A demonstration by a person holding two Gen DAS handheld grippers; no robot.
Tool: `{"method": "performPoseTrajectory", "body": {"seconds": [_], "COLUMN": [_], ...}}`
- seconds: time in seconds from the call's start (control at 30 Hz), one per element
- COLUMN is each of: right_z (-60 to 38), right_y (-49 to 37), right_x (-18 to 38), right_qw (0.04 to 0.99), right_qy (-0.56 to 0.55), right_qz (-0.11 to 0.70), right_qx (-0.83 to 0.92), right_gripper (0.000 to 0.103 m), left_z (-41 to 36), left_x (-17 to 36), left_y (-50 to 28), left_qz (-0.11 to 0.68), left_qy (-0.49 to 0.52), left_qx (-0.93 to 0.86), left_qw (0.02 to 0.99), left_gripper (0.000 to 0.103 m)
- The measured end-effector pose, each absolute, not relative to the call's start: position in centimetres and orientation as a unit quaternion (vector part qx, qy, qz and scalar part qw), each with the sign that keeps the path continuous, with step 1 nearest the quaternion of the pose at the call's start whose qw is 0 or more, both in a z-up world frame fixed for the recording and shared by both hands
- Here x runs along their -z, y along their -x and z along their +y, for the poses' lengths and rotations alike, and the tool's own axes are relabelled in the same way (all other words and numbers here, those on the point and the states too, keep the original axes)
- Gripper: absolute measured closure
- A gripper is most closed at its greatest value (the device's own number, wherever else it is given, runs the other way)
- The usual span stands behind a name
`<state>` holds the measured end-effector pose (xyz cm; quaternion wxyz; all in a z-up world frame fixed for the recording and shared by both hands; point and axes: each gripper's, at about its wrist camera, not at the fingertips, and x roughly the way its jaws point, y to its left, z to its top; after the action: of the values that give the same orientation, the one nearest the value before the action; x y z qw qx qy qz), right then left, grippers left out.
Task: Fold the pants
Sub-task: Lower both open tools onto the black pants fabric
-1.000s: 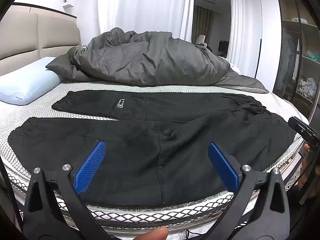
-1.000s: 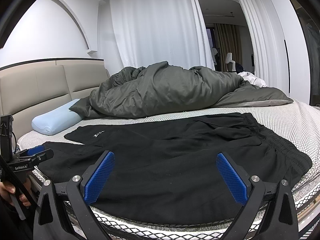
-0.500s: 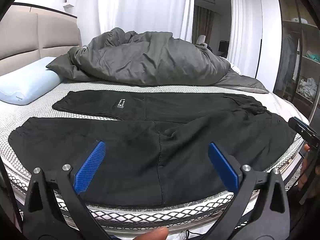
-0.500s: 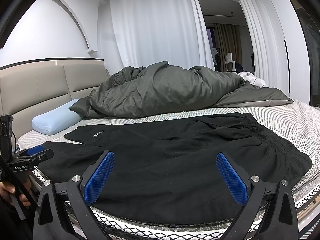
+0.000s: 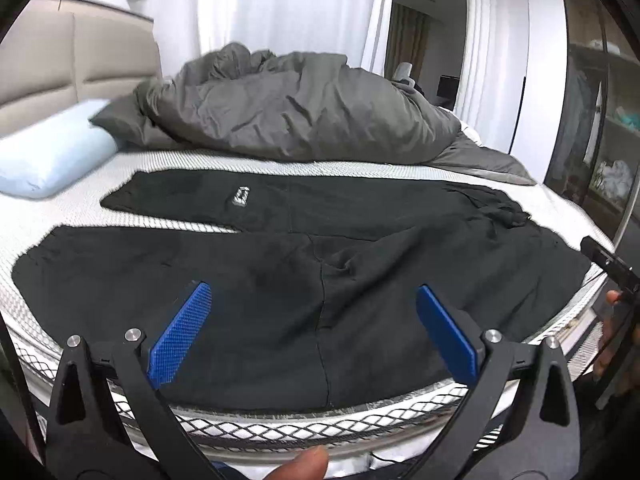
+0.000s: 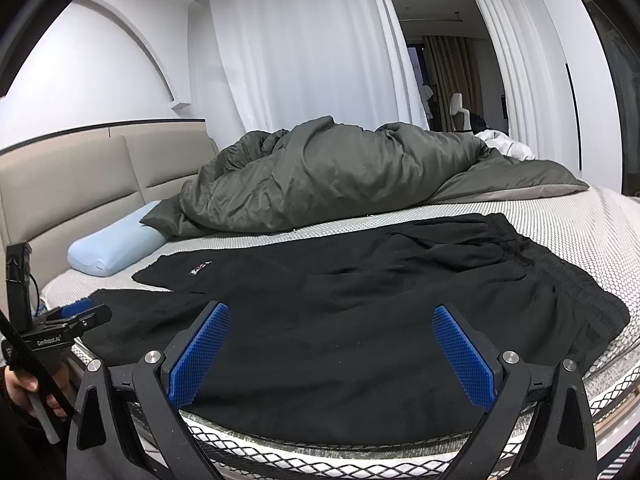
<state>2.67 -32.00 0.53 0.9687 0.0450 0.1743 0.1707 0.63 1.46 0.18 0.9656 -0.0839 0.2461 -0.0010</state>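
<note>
Pants [image 5: 304, 280], black, lie spread flat along the near edge of a bed [image 5: 68, 216], directly ahead of both claws and touching neither. Left wrist view, left to right: the leg ends reach far past the left finger, the two legs lying side by side with a strip of bare mattress between them; the farther leg carries a small label [image 5: 241, 195]; a vertical seam runs between the two blue pads [image 5: 180, 336]; the waist end extends well past the right finger toward the mattress corner. Left claw [image 5: 312, 332] hovers at the mattress edge with its jaws spread wide and nothing between them. Right claw [image 6: 330, 350] likewise stands wide open and empty, poised over the seat of the pants. Right wrist view, left to right: the left claw appears at the far left edge beside the leg ends, held in a hand [image 6: 24, 388]; the trouser legs taper away to the left of the blue pads [image 6: 200, 360]; the gathered waistband [image 6: 556, 268] lies beyond and to the right of the right finger. Beyond the pants, farther from both claws: a pale blue pillow [image 6: 112, 248] at left against the headboard [image 6: 80, 176], and a rumpled grey duvet [image 6: 328, 176] across the middle of the bed.
</note>
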Motion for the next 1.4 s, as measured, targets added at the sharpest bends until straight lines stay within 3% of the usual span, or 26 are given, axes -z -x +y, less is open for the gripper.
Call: {"method": "performPoseTrajectory", "body": {"seconds": [0.2, 0.57, 0.7, 0.83, 1.0, 1.13, 1.23, 1.4], "right_z": [-34.4, -40.0, -42.5, -44.7, -46.7, -48.0, -49.2, -48.8], "right_y": [-3.3, -10.4, -15.7, -20.8, -28.9, -35.2, -39.5, -43.8], "right_x": [-3.1, -5.4, -5.1, -4.9, -3.7, -2.1, -0.4, 0.9], "right_qw": [0.974, 0.952, 0.937, 0.924, 0.905, 0.893, 0.885, 0.878], "right_qy": [-0.008, 0.038, 0.015, -0.008, -0.018, -0.027, -0.042, -0.02], "right_qz": [0.173, 0.284, 0.329, 0.364, 0.413, 0.444, 0.463, 0.478], "right_qx": [-0.145, -0.11, -0.112, -0.117, -0.102, -0.064, -0.032, -0.012], "right_gripper": [0.0, 0.0, 0.0, 0.015, 0.021, 0.023, 0.036, 0.036], "left_z": [4.4, 4.1, 1.8, 1.7, 1.7, 2.1, 2.8, 3.5], "left_x": [-2.0, -5.5, -4.0, -1.0, -0.4, 1.1, 2.0, 3.3], "left_y": [-1.0, -8.5, -12.5, -14.8, -16.4, -17.6, -18.4, -19.5], "left_qz": [0.278, 0.256, 0.274, 0.328, 0.297, 0.328, 0.353, 0.39], "left_qy": [0.13, 0.116, 0.067, 0.081, 0.126, 0.121, 0.109, 0.084], "left_qx": [-0.015, 0.011, 0.007, -0.008, -0.015, -0.021, -0.031, -0.058], "left_qw": [0.952, 0.96, 0.959, 0.941, 0.946, 0.937, 0.929, 0.915], "left_gripper": [0.001, 0.001, 0.001, 0.001, 0.001, 0.001, 0.001, 0.001]}}
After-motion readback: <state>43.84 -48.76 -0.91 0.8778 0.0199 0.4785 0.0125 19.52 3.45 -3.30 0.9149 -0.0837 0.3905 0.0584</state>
